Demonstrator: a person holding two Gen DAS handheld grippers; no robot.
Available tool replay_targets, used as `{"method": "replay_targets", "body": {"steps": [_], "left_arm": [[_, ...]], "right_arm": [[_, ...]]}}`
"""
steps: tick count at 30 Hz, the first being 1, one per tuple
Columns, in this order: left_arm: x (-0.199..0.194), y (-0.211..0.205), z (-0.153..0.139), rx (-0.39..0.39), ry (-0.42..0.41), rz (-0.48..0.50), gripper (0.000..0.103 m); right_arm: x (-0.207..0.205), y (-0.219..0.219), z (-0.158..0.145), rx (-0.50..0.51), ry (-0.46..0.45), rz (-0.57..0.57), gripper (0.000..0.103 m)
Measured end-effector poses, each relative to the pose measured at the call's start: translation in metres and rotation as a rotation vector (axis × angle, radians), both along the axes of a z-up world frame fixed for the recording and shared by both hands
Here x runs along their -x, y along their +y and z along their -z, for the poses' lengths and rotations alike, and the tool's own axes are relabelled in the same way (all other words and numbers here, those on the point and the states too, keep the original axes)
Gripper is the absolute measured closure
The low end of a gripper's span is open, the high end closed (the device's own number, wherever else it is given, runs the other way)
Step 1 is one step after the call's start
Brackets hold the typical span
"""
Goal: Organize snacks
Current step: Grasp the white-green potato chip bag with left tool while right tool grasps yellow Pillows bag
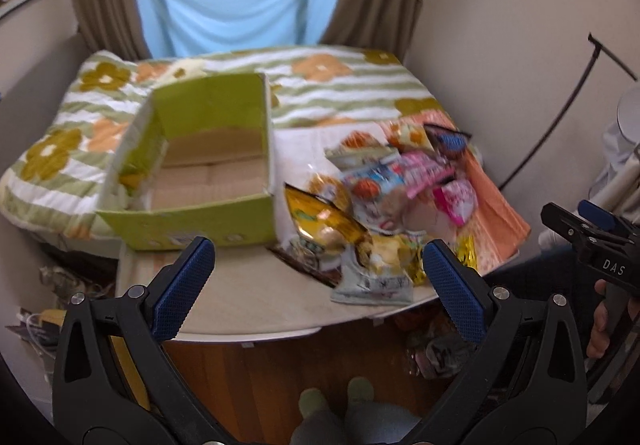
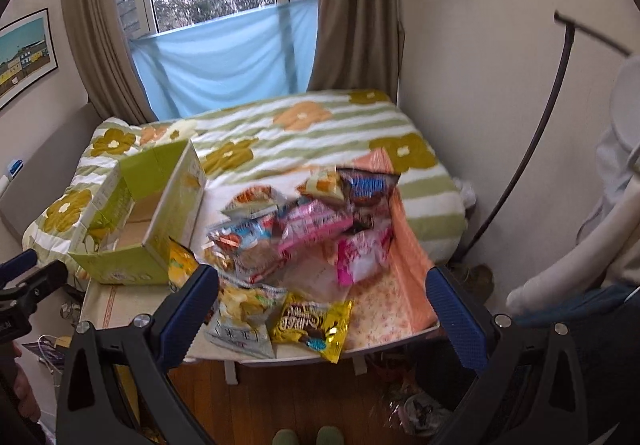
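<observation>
Both grippers hang back from the table with fingers wide and nothing in them — left gripper [image 1: 318, 265], right gripper [image 2: 322, 295]. The snack bags [image 2: 296, 241] sit in a loose heap right beside the empty green box [image 1: 208, 181]. The yellow bag [image 2: 316, 327] and the pale chip bag [image 2: 240, 325] lie at the table's edge — one bump could knock them to the floor.

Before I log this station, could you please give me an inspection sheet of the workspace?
Surface: pale low table, floral blanket behind.
Job's things: open green cardboard box, apparently empty; heap of mixed snack packets beside it; yellow foil packet at the table edge.
Clutter: oddments on the wooden floor.
Grippers: left claw and right claw open, holding nothing.
Cables: thin white wires on the floor, left.
Surroundings: brown curtains, window.
</observation>
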State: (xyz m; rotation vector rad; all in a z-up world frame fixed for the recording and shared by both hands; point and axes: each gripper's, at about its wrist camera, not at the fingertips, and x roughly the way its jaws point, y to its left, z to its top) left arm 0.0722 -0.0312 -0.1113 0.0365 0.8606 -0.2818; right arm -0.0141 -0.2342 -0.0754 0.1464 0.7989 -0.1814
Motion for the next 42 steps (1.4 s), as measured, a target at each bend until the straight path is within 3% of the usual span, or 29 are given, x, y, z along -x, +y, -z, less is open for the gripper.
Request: {"method": "replay_targets", "body": {"steps": [5,13,21,23,25,31,42], "left_arm": [[-0.005,-0.031,0.041,0.012,0.059,0.061,0.000],[-0.022,-0.090,0.107,-0.045,0.133,0.090,0.001],[-0.049,-0.116,0.160,-0.067,0.230,0.064,0.017],[-0.053,-0.116,0.169,-0.076,0.251,0.065,0.026],[-0.057,-0.118,0.177,-0.083,0.271,0.058,0.027],[-0.065,-0.119,0.192,-0.101,0.294,0.051,0.032],[-0.064,-0.120,0.192,-0.137,0.300,0.061,0.044]], "right_arm": [[-0.012,-0.022,0.048,-0.072,0.104,-0.021,0.000],[-0.047,-0.056,0.121,-0.270,0.220,-0.144,0.000],[-0.080,-0.063,0.181,-0.468,0.356,-0.226,0.000],[-0.084,-0.063,0.188,-0.493,0.371,-0.237,0.000],[-0.087,-0.061,0.193,-0.513,0.386,-0.242,0.001],[-0.096,-0.047,0.207,-0.543,0.424,-0.282,0.015],[-0.108,-0.038,0.210,-0.539,0.447,-0.297,0.031]]}}
